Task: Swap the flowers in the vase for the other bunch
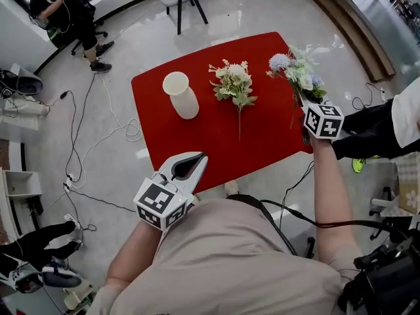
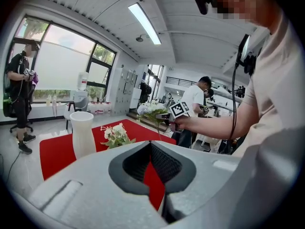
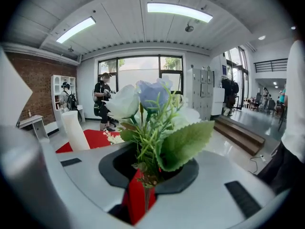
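The right gripper [image 1: 305, 110] was seen closed on the stems of the blue-and-white bunch [image 1: 298, 71], which was held upright, heads up, well to the right of the vase [image 1: 182, 95] and over the right edge of the red table [image 1: 197, 149]. Between it and the vase, just right of the vase, the white bunch [image 1: 233, 84] was laid flat, heads away from the person and its thin stem pointed toward the near edge. The right gripper was judged the nearer to it. The vase was stood upright, white and apparently empty. The left gripper [image 1: 199, 157] was held closed on nothing, nearer the person than the vase.
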Available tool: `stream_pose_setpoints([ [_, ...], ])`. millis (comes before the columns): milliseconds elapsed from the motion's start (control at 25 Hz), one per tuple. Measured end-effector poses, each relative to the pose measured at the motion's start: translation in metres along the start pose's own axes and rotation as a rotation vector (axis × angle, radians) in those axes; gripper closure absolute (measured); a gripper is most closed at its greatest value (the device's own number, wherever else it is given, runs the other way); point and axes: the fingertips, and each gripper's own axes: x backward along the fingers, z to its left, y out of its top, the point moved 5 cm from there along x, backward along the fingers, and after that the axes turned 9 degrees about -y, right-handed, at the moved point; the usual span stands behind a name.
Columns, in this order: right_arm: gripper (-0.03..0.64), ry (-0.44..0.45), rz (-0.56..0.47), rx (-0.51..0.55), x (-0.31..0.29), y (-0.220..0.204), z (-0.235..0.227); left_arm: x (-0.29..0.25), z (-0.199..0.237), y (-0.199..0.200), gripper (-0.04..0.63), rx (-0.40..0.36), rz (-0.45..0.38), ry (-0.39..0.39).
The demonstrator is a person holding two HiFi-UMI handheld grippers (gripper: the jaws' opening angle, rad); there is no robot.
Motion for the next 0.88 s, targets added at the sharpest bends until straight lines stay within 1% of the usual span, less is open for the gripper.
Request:
stream_pose_setpoints([
  [280, 0.523, 0.016, 0.127, -0.016, -0.048, -0.039, -0.014, -0.008, 0.003, 0.002, 0.588, 0.030, -0.003, 0.065],
  [680, 0.522, 0.022, 0.236, -0.007, -0.106, -0.078, -0.022, -0.010, 0.009, -0.001, 0.588, 0.068, 0.007, 0.148],
  [880, 0.510, 0.025, 0.288, -0.049, -0.121, -0.096, -0.023, -0.006, 0.010, 0.001, 0.588, 0.074, 0.000, 0.179],
])
